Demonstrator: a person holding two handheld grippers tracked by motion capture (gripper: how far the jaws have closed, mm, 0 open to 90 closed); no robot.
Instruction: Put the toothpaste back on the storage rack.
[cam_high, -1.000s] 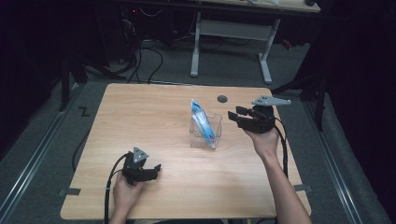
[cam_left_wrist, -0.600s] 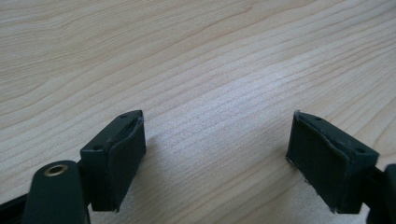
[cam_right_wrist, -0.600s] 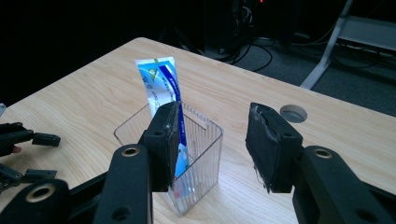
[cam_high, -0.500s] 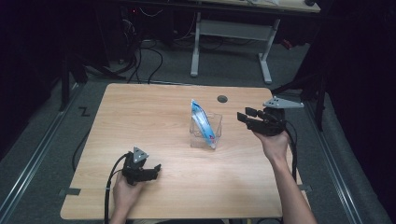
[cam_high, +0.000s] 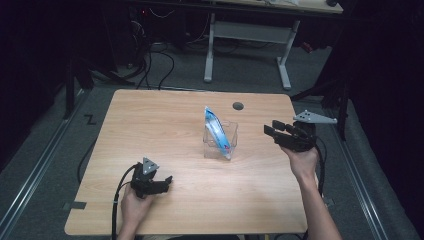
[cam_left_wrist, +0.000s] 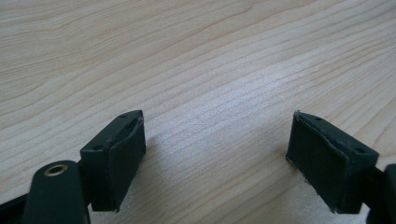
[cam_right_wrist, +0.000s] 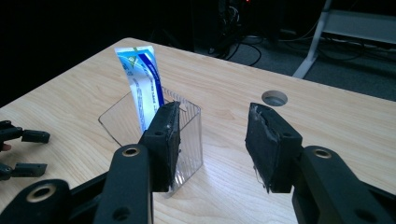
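I have the clear box (cam_high: 220, 140) near the middle of the table (cam_high: 150, 125), and I place everything else from it. A blue and white tube (cam_high: 216, 131) stands in the box, leaning, its flat crimped end up above the rim. In the right gripper view the tube (cam_right_wrist: 144, 84) rests against the far wall of the box (cam_right_wrist: 187, 140) and tilts away from my right side.

My right gripper (cam_high: 272, 131) hangs to the right of the box, near it but apart, with bare wood between. Its jaws point toward the box and stand about half open, with nothing between them. In its own view the gripper (cam_right_wrist: 212, 140) looks past the box; 1 jaw overlaps the box's near corner in the picture, but I cannot tell from there whether it touches. The high view shows a gap.

My left gripper (cam_high: 167, 181) sits down and to the left of the box, well apart, near the table's front edge, low over the wood. In its own view the gripper (cam_left_wrist: 215, 154) has both jaws spread wide with plain tabletop (cam_left_wrist: 210, 60) between the 2 pads, holding nothing.

Behind the box, toward the far edge, is 1 round hole (cam_high: 238, 106) in the table.
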